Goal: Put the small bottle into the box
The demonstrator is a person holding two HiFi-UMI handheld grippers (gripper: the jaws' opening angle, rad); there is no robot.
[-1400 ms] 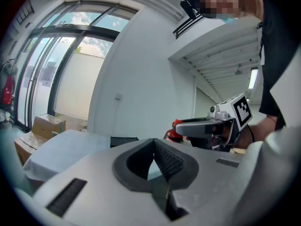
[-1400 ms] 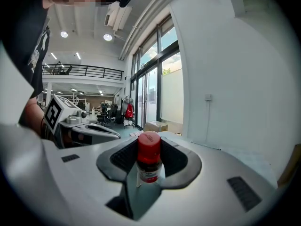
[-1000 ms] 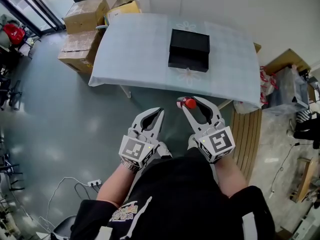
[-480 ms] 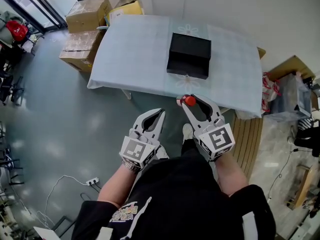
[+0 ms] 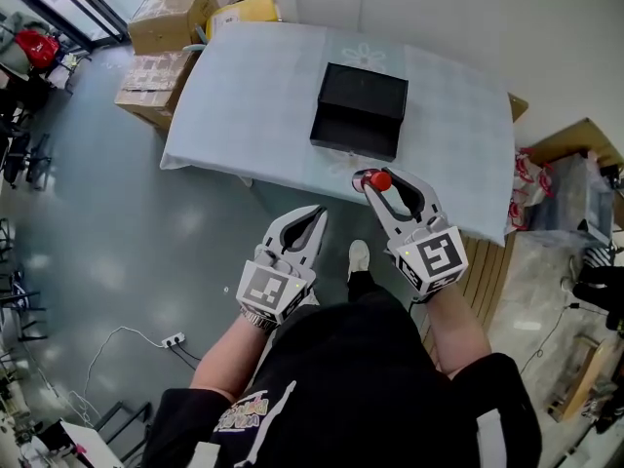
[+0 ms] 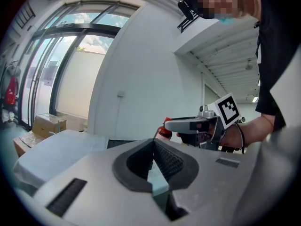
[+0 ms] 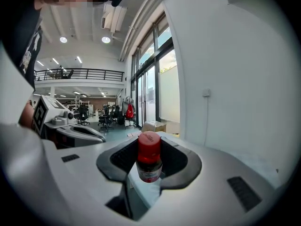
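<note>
A small bottle (image 5: 379, 180) with a red cap sits upright between the jaws of my right gripper (image 5: 376, 176), which is shut on it just over the near edge of the table (image 5: 244, 105). In the right gripper view the bottle (image 7: 149, 157) fills the middle of the right gripper (image 7: 149, 147). The black box (image 5: 357, 110) lies on the light blue cloth, beyond the bottle. My left gripper (image 5: 316, 214) hangs short of the table over the floor, shut and empty. Its jaws meet in the left gripper view, left gripper (image 6: 153, 142), with the bottle (image 6: 165, 130) seen beyond.
Cardboard boxes (image 5: 161, 22) stand on the floor at the table's far left. A wooden slatted platform (image 5: 497, 291) and bags (image 5: 561, 188) lie to the right. The person's shoe (image 5: 358, 258) is on the grey floor below the grippers.
The person has stepped toward the table. Both grippers have come forward, and the right one with the bottle now reaches the table's near edge. Neither gripper's jaws have changed.
</note>
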